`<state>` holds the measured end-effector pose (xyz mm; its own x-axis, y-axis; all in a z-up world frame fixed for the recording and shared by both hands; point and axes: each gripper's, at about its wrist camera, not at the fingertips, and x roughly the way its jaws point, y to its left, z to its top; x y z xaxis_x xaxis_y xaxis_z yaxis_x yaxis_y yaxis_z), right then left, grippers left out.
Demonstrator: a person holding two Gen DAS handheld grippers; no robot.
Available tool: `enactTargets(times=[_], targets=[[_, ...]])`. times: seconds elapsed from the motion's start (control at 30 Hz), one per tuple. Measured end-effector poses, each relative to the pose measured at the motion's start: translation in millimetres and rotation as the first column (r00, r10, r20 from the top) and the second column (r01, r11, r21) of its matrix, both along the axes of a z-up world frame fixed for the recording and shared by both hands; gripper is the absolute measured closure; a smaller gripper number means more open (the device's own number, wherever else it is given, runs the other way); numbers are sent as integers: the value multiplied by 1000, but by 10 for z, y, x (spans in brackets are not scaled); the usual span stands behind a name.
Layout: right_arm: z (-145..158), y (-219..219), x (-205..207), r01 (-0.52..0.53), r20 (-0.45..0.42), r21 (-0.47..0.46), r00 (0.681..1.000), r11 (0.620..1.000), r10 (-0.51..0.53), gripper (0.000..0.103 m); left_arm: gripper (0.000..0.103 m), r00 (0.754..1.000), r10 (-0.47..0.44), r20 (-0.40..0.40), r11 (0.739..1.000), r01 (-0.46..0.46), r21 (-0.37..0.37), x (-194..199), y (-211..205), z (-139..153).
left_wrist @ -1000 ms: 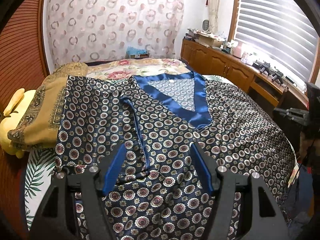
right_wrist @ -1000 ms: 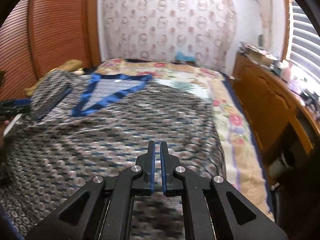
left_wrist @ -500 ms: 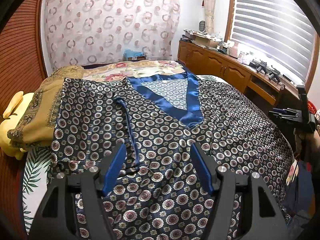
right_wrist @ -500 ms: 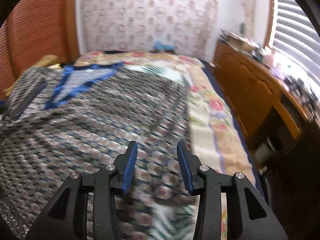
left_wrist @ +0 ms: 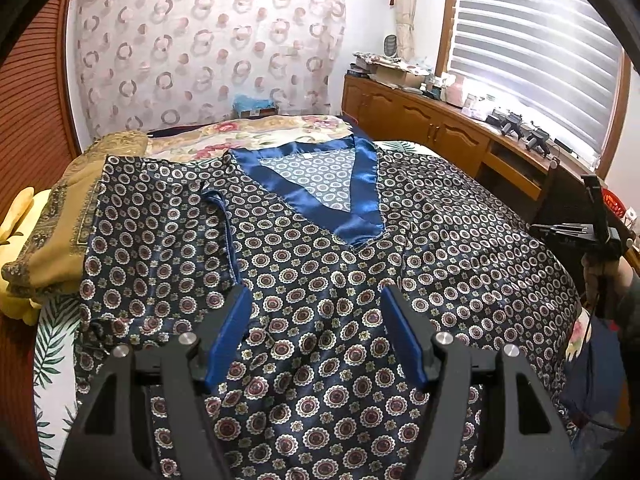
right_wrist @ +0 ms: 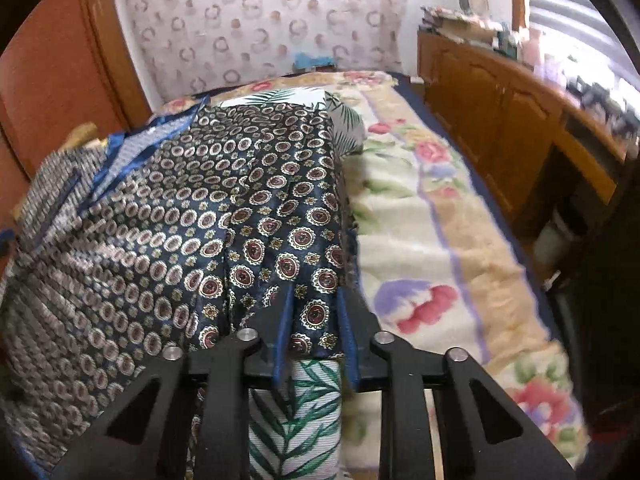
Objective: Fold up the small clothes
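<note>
**Right fingers closing in on the sleeve edge**

The right gripper (right_wrist: 314,320) is reaching low along the bed, its fingers parted with the edge of the patterned top (right_wrist: 208,216) lying between them, not yet pinched. The left gripper (left_wrist: 316,332) is hovering over the top's (left_wrist: 320,280) lower front with its fingers spread wide, gripping nothing.

To do this step well, the right fingers should probably be closing on the satin's outer edge only, leaving the leaf-print sheet (right_wrist: 296,404) beneath untouched, then lifting before carrying the flap toward the middle; slippery cloth is likely to slide out of a shallow bite.

The top is lying flat across the bed (left_wrist: 56,344), filling the centre of the left wrist view. Its blue V-neck (left_wrist: 352,204) is pointing toward the upper centre of that frame, at the curtain (left_wrist: 208,44), so the long axis is running from the lower edge up the frame. A gold pillow (left_wrist: 60,236) is sitting at the left, under one sleeve.
</note>
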<state>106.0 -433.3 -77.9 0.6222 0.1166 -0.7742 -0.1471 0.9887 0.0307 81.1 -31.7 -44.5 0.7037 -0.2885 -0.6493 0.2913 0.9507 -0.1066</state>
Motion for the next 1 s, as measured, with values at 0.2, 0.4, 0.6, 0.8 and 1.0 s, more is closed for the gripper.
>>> enactTargets(times=[0.2,0.4,0.6,0.8,1.0], targets=[[165,150,-3,-33,66,-46,997,998,36,103,37,1000,8,-1,1000,-8,-7,-3,17,-12],[451,623,95,-140,142,-69,979,988,149,103,37,1000,15,1,1000,-15,-5,-18,28,-37],[427,1308,62,-296,121,-77,945,952,304,103,37,1000,21,13,1000,-21,-4,-60,35,-28],[150,1607,-38,-354,57,-63,932,933,357,103,37,1000,23,18,1000,-23,-9,-76,46,-31],[124,1484,-9,-297,49,-38,953,954,298,77,37,1000,23,19,1000,-22,-14,-106,54,-48]])
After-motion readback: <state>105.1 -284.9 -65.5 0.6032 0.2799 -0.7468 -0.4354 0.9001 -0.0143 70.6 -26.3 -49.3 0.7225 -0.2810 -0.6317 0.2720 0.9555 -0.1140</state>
